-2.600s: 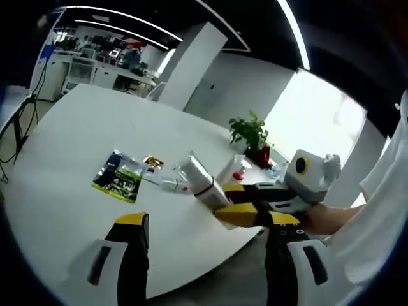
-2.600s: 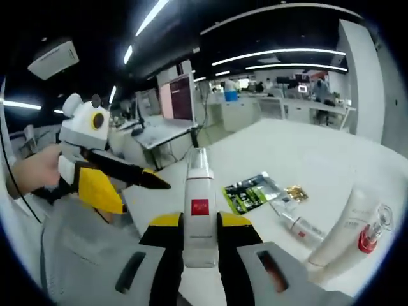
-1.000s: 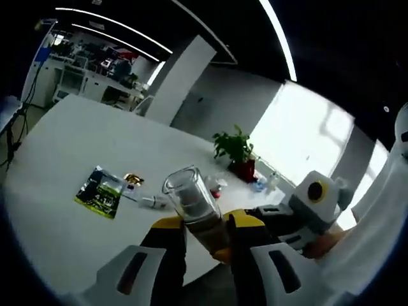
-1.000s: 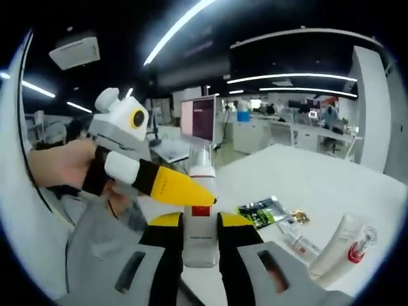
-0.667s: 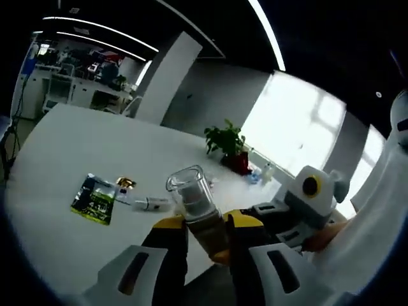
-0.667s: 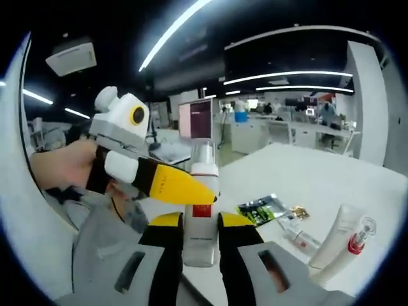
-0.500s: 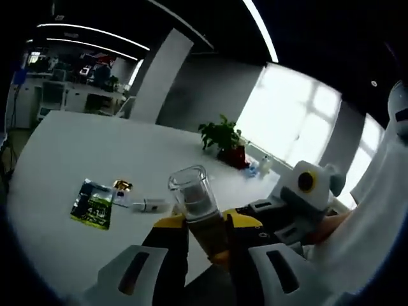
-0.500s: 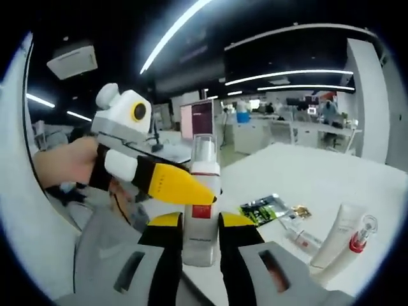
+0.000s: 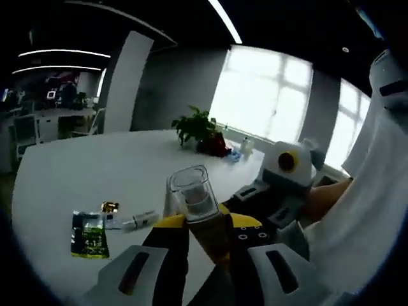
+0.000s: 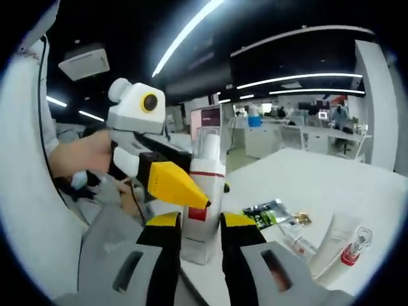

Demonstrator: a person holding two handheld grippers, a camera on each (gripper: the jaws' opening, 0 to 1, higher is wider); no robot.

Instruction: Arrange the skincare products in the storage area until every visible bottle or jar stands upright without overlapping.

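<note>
A white bottle (image 9: 194,204) with a clear cap and a red band (image 10: 205,197) hangs in the air above the table edge, roughly upright in the right gripper view. My left gripper (image 9: 207,224) is shut on it below the cap. My right gripper (image 10: 201,222) is shut on its lower body. The right gripper's dark fingers (image 9: 254,191) reach in from the right. The left gripper's yellow finger (image 10: 171,182) presses the bottle from the left. On the table lie a small tube (image 9: 141,220), a white tube (image 10: 333,242) and a clear red-pump bottle (image 10: 354,252).
A green sachet (image 9: 88,234) (image 10: 268,213) and a small gold packet (image 9: 109,207) lie flat on the white table (image 9: 70,172). A potted plant (image 9: 194,127) stands at its far side. A person's hand (image 10: 83,153) and white sleeve (image 9: 363,210) are close by.
The left gripper, open 2.6 s ago, has shut on the bottle that the right gripper holds. Since then both views have swung while the two-handed hold stays.
</note>
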